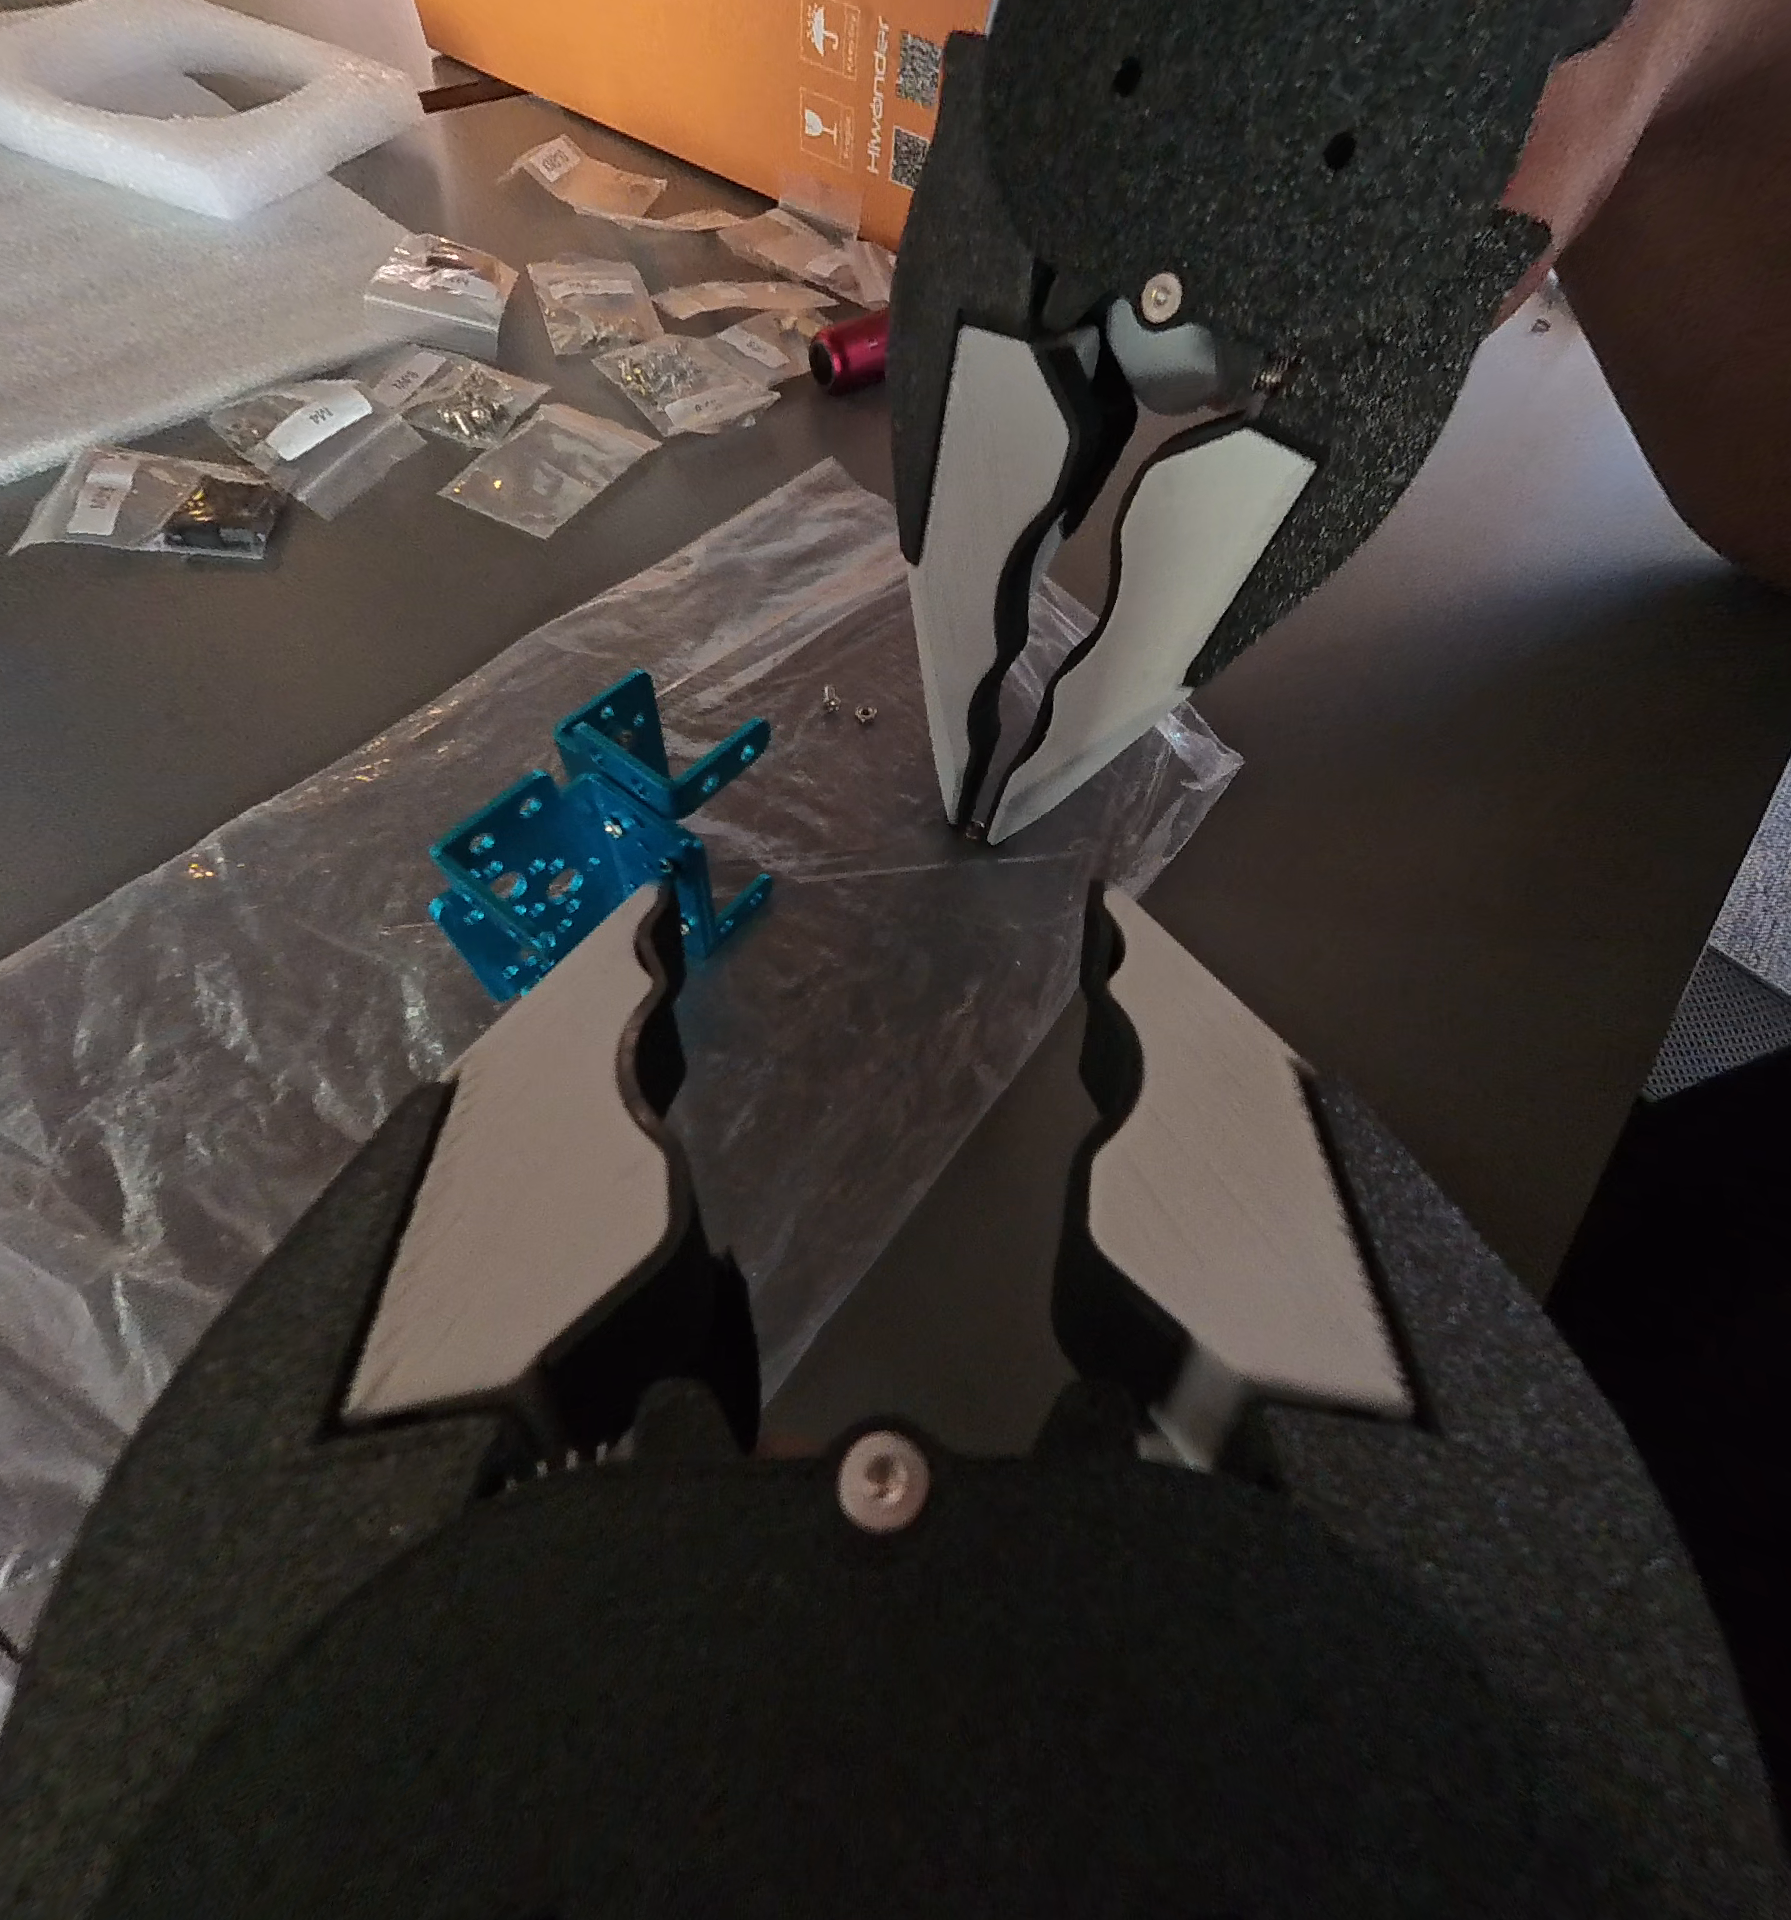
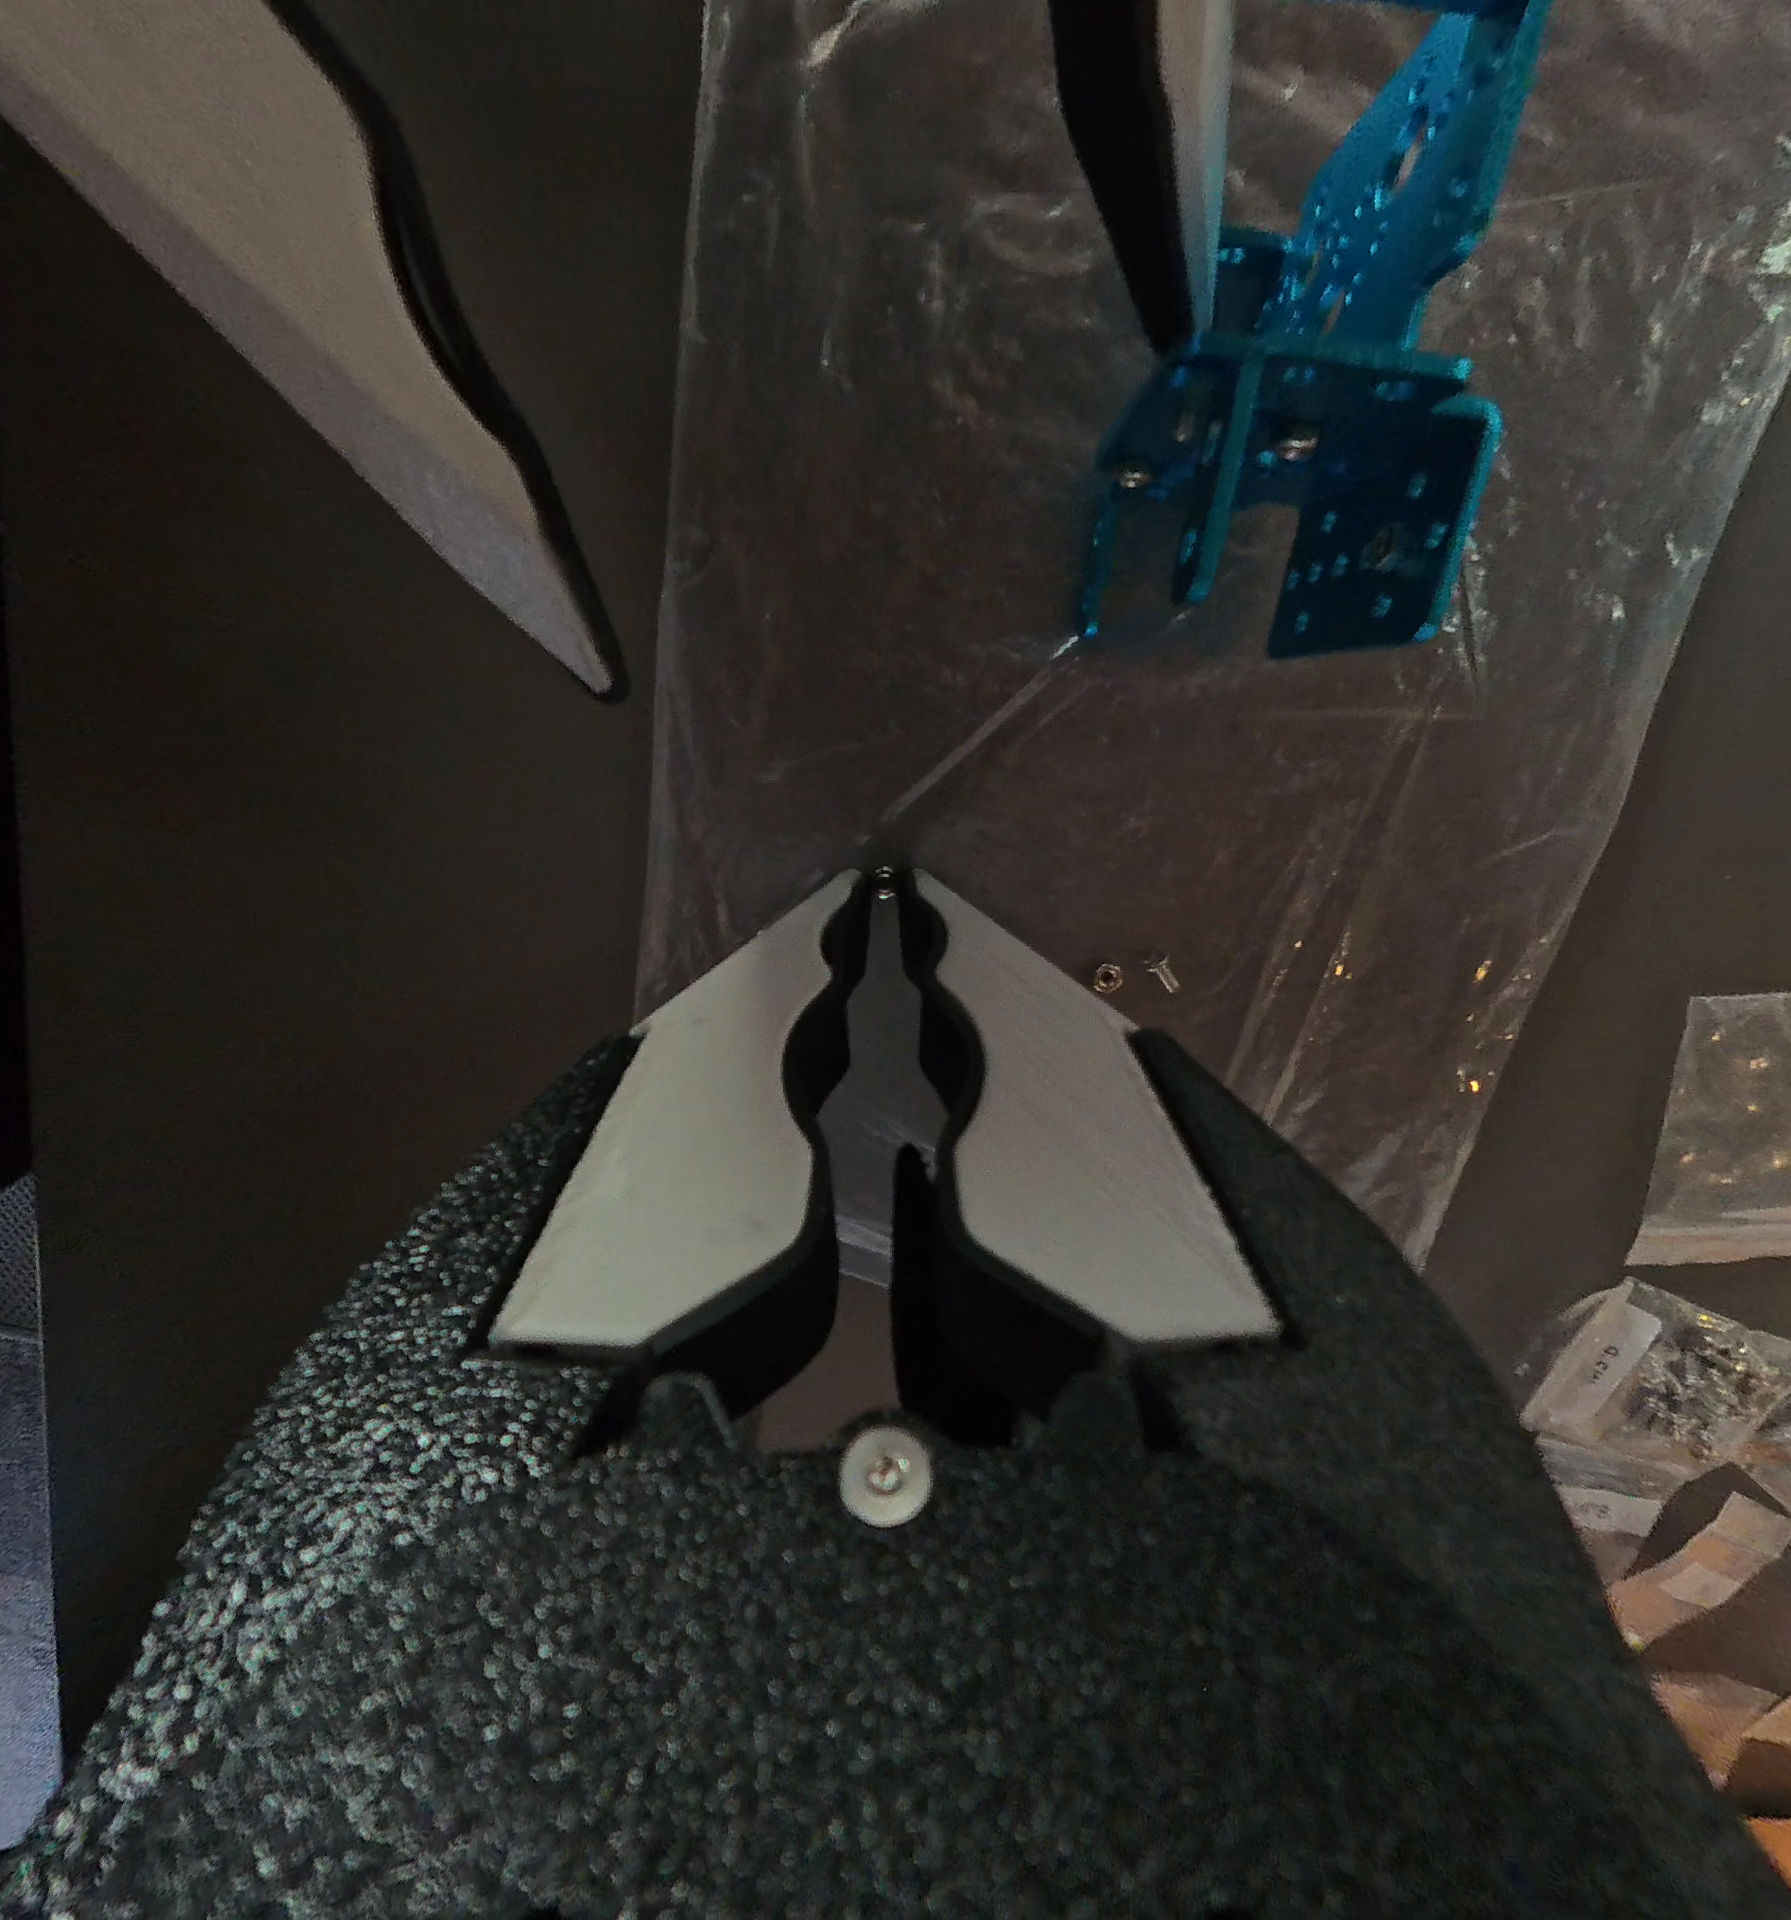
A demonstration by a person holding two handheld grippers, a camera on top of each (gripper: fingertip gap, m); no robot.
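A blue metal bracket assembly (image 1: 600,831) stands on a clear plastic sheet (image 1: 299,1039) on the dark table. My left gripper (image 1: 880,899) is open and empty, and its left fingertip (image 1: 642,935) is right beside the bracket. My right gripper (image 1: 977,829) points down at the sheet to the right of the bracket, shut on a small screw (image 2: 884,883) at its tips. In the right wrist view the right gripper (image 2: 884,878) is central and the bracket (image 2: 1317,447) is at the upper right. A loose screw (image 1: 829,698) and nut (image 1: 863,712) lie on the sheet behind the bracket.
Several small clear bags of hardware (image 1: 475,395) lie at the back left. An orange cardboard box (image 1: 683,83) and white foam packing (image 1: 143,94) stand behind them. A red cylinder (image 1: 849,348) lies by the box. A grey fabric seat (image 1: 1784,831) is beyond the table's right edge. Tip to tip, the grippers are about 7 cm apart.
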